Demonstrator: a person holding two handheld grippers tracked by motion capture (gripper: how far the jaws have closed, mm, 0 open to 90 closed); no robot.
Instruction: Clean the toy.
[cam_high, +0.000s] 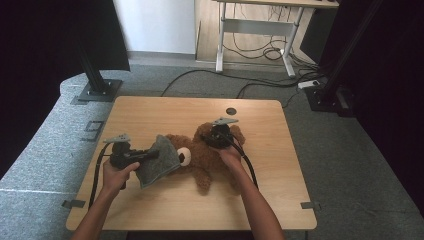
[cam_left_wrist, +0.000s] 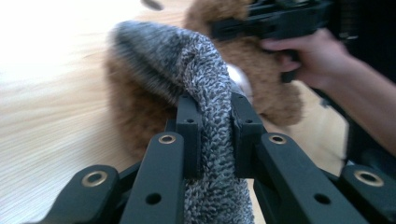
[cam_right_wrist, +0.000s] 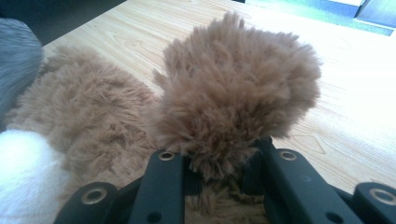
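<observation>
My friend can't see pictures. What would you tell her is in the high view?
A brown teddy bear lies on a wooden table. A person's left gripper is shut on a grey knitted hat at the bear's head, and the right gripper is shut on one of the bear's paws.

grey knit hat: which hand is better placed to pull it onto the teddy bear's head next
Left. The left gripper is clamped on the grey knit hat right beside the teddy bear head, while the right gripper pins a furry limb, steadying the toy.
</observation>
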